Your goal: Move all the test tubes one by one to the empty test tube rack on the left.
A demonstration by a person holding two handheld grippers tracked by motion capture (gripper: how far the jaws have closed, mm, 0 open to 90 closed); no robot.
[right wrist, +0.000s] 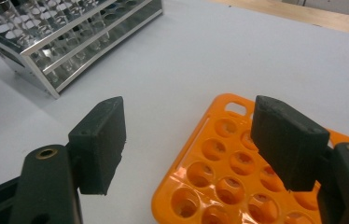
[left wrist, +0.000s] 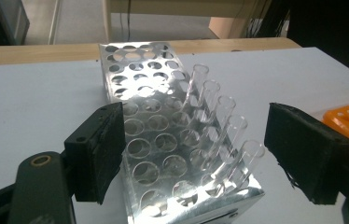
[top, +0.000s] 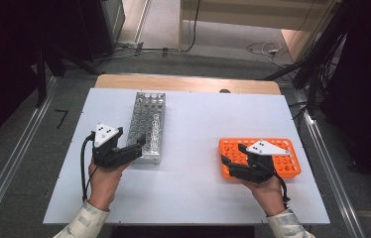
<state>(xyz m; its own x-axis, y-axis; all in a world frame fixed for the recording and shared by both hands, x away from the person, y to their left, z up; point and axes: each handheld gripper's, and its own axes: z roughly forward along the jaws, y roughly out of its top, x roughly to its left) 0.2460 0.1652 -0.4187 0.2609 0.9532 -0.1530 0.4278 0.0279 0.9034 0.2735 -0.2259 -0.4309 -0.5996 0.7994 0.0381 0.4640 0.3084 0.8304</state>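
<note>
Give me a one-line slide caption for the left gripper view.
Left gripper, jaws open, approaches a metal tube rack holding a row of clear test tubes.

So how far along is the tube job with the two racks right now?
Nothing looks moved yet: the five clear tubes all stand in one row of the metal rack, and the holes of the orange rack that show are empty. In hand: the left gripper sits open at the metal rack's near end, the tubes between its jaws. The right gripper waits open over the orange rack's corner. Every tube remains.
</note>
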